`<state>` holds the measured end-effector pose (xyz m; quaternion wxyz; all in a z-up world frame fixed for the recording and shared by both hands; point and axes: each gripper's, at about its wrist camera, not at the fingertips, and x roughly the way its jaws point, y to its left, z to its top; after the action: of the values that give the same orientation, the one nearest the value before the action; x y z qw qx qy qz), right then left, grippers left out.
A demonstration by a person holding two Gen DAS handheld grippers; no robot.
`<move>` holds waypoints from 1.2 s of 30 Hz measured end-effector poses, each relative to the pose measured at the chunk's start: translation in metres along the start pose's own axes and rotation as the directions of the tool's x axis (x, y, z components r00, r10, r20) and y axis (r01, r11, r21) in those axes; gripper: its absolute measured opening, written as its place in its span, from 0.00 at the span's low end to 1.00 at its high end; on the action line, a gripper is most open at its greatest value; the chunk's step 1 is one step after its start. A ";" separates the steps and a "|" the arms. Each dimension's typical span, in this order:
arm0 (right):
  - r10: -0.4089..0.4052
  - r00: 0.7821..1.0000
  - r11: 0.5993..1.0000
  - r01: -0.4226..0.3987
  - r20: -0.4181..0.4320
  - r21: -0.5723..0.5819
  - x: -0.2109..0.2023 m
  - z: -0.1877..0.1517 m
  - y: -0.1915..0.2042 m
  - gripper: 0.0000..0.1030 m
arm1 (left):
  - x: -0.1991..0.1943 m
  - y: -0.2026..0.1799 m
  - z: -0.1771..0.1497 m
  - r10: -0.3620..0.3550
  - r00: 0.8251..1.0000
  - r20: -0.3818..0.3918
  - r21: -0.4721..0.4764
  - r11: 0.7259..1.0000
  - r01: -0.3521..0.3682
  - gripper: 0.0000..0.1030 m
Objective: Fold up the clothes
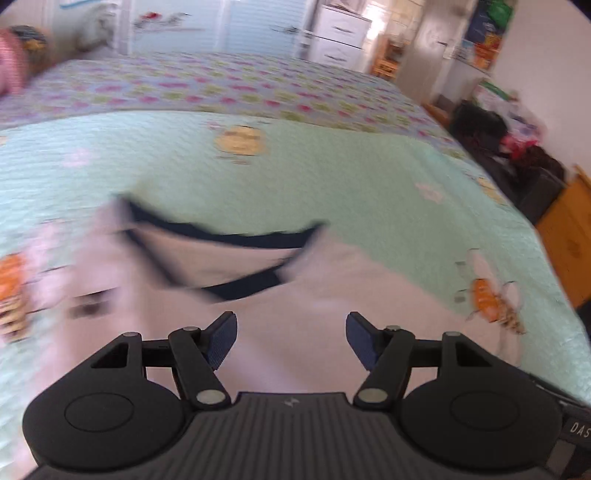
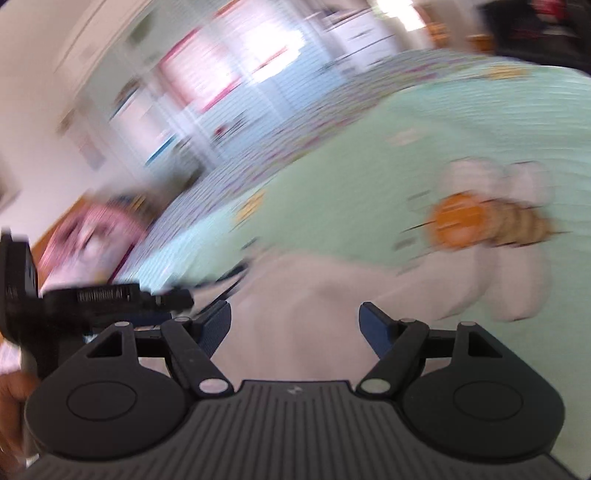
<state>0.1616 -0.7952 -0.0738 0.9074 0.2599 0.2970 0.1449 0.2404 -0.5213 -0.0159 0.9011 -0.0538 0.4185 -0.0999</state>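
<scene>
We see white shirt (image 1: 295, 295) on bed (image 1: 332, 166), bare quilt beyond collar. Dresser (image 1: 341, 35) past far edge. Left gripper (image 1: 291, 326), right gripper (image 2: 294, 317): fingers apart, nothing between.

Motion blur smears the pale garment (image 1: 295, 295), the bedspread's bee print (image 2: 480, 221) and the far wall.

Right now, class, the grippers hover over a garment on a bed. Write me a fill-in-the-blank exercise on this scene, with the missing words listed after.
1. The pale pink garment has a neckline trimmed in dark ____.
2. It lies on a mint green quilt decorated with orange ____.
3. The jaws of the left gripper and the right gripper both stand ____, with nothing pinched.
4. The far part of the bed wears a ____-patterned cover.

Missing words: navy; bees; open; flower
</scene>
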 end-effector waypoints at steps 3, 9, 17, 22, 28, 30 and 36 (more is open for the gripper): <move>0.040 0.994 0.995 -0.049 -0.098 -0.088 0.019 -0.011 0.022 0.75 | -0.025 0.043 -0.015 0.079 0.997 -0.015 -0.064 0.995 -0.080 0.66; -0.094 0.991 0.995 0.093 -0.096 -0.020 0.021 -0.007 -0.012 0.45 | -0.065 0.122 -0.042 0.226 0.974 -0.023 -0.218 0.950 -0.226 0.66; -0.256 0.966 0.967 0.256 0.026 0.009 0.009 -0.002 -0.035 0.48 | -0.100 0.169 -0.077 0.358 0.933 0.027 -0.233 0.910 -0.342 0.66; -0.322 0.945 0.929 0.327 0.058 -0.172 0.024 -0.014 -0.006 0.68 | -0.096 0.166 -0.110 0.320 0.947 -0.031 -0.129 0.938 -0.321 0.66; -0.368 0.927 0.888 0.372 0.068 -0.272 0.036 -0.019 0.008 0.75 | -0.085 0.167 -0.124 0.216 0.975 -0.056 -0.171 0.960 -0.222 0.66; -0.353 0.933 0.899 0.358 0.067 -0.251 0.034 -0.018 0.005 0.76 | -0.084 0.167 -0.123 0.184 0.982 -0.049 -0.190 0.963 -0.190 0.65; -0.338 0.939 0.911 0.344 0.067 -0.226 0.035 -0.017 0.004 0.77 | -0.077 0.162 -0.122 0.089 0.994 -0.065 -0.209 0.973 -0.101 0.44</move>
<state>0.1782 -0.7708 -0.0992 0.9468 0.0971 0.3066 0.0148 0.1204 -0.3478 -0.0667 0.8820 -0.1266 0.4538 -0.0131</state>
